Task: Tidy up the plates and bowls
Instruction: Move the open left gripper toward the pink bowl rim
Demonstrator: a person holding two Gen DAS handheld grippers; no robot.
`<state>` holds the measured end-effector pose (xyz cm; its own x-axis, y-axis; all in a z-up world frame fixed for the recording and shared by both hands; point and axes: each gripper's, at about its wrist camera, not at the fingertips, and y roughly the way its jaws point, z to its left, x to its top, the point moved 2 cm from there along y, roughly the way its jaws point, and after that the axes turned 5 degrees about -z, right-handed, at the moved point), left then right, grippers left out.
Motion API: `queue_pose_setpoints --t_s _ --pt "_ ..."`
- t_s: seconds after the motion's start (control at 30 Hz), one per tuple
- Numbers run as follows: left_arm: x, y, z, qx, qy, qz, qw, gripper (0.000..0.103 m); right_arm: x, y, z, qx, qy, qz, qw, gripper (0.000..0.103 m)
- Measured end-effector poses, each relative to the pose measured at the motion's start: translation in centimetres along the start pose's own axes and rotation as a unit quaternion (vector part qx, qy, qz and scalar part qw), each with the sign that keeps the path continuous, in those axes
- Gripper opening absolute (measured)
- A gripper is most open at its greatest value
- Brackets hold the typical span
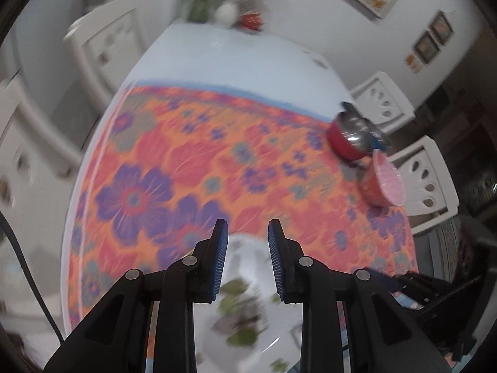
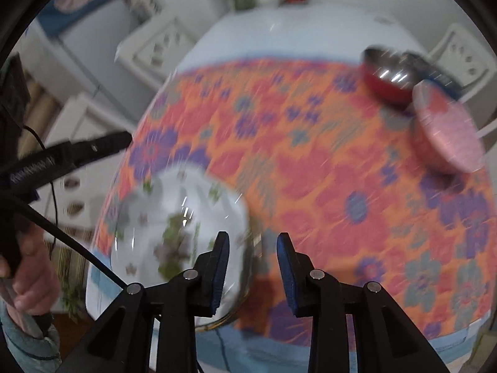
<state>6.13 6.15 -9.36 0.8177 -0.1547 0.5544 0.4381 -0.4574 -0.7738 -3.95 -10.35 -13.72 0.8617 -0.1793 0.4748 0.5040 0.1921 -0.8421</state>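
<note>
Here, in the left wrist view, we look down over the left gripper (image 1: 248, 242) at a white plate (image 1: 245, 304) with a leafy print, lying on the flowered tabletop (image 1: 192, 155) right under our fingertips. The jaws stand parted with a clear gap, and nothing sits between the pads; they seem to float above the plate, not pinching it. Far off to the right a red bowl (image 1: 351, 138) with a steel inside stands just beside a pink bowl (image 1: 383, 183), near the tabletop's edge. Our guess is that the plate is to be gathered toward those bowls, so we would approach its rim low and square before closing.

In the right wrist view, the right gripper (image 2: 253, 267) hangs over the plate's (image 2: 174, 217) right rim. Its jaws are likewise loose and empty, though blur hides the rim between them. The left gripper and the hand (image 2: 28, 267) carrying it show at the left edge. Both bowls sit well apart, top right.
</note>
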Motion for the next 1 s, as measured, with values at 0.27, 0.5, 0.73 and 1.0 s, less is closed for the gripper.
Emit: queue_pose_setpoints --t_s 0.27,0.5,0.73,1.0 --pt "3.7 3.6 -10.9 -0.071 0.071 0.008 0.9949 0.031 4.1 -6.8 -10.6 -0.096 0.061 -0.104 0.988 0.052" --pt "3.8 10.6 -19.3 -0.084 0.077 0.052 0.9922 0.031 5.5 -8.1 -24.2 -0.11 0.17 -0.106 0.973 0.052" --pt "2.8 17.9 -24.1 -0.05 0.073 0.086 0.9924 0.031 6.3 -4.2 -31.1 -0.084 0.183 -0.06 0.978 0.052" --pt "2.5 21.7 -24.6 -0.017 0.027 0.084 0.996 0.031 8.1 1.5 -32.7 -0.041 0.139 -0.013 0.989 0.052"
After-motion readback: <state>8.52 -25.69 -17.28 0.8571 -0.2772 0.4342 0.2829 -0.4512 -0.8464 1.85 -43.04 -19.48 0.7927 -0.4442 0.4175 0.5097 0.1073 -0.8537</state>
